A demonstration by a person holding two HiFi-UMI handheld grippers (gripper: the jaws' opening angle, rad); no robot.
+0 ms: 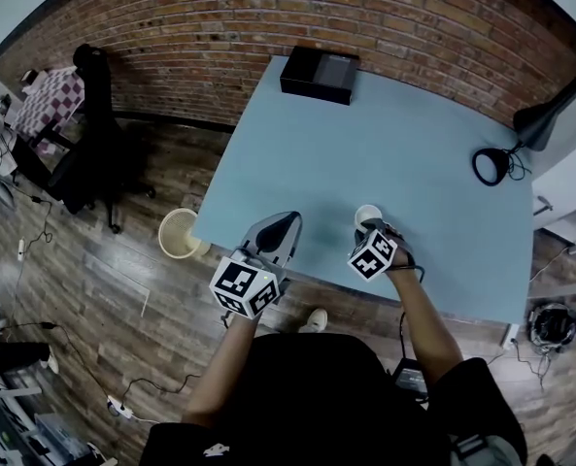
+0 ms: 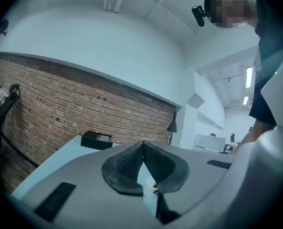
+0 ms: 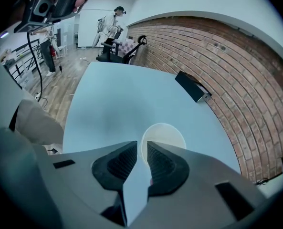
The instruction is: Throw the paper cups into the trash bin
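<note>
A white paper cup stands upright on the blue table near its front edge. My right gripper points steeply down at it. In the right gripper view the cup has its near wall caught in the narrow gap of the right gripper, which is shut on the rim. My left gripper hovers level to the cup's left, shut and empty; the cup shows low behind its pads. A round pale trash bin stands on the floor left of the table.
A black box lies at the table's far edge and a black desk lamp at its right side. A black office chair stands on the wooden floor beyond the bin. A brick wall runs behind the table.
</note>
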